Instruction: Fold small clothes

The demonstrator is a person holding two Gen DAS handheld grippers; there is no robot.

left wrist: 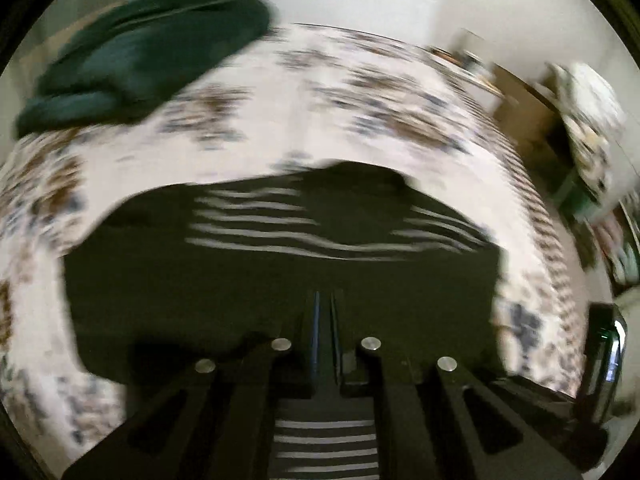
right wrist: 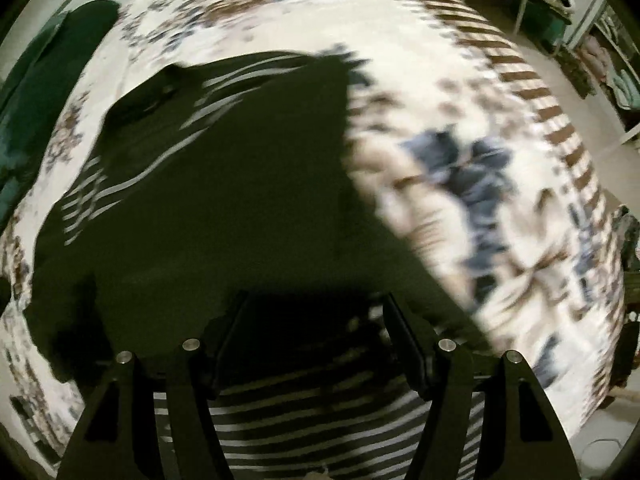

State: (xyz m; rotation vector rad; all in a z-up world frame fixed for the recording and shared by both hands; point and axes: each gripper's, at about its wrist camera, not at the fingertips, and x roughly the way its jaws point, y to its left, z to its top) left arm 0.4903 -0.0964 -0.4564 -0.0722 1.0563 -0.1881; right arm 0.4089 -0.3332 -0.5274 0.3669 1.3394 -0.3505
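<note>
Room: pale wall (left wrist: pixel 500 8) behind the bed; off to the right in my right wrist view, pale floor (right wrist: pixel 568 76) and open shelving (right wrist: pixel 616 72) with folded things, too smeared to name. Something green (right wrist: pixel 548 20) stands by the shelving.
Surface: a bed under a white floral bedspread (left wrist: pixel 304 120), brown and grey-blue sprigs all over, with a band of short brown stripes (right wrist: pixel 560 132) along its right edge. Both views are blurred.
Dark green bundle: dark green cloth (left wrist: pixel 152 52) heaped at the far left of the bedspread, well apart from the garment.
Task garment: a black garment (left wrist: pixel 240 276) with thin white stripes lies spread on the bedspread, straight ahead of both my grippers. The striped panels sit toward its far end; the near part is plain black. In my right wrist view its right edge runs diagonally across the florals.
Left gripper (left wrist: pixel 326 312): my fingers are pressed together over the black cloth. Possibly a thin fold is pinched between them, but black on black under blur, I cannot tell.
Right gripper (right wrist: pixel 316 316): my fingers (right wrist: pixel 404 340) stand wide apart above the garment's near edge, nothing pressed between them.
Below my grippers: striped fabric (right wrist: pixel 304 420) shows between the finger arms in both views.
</note>
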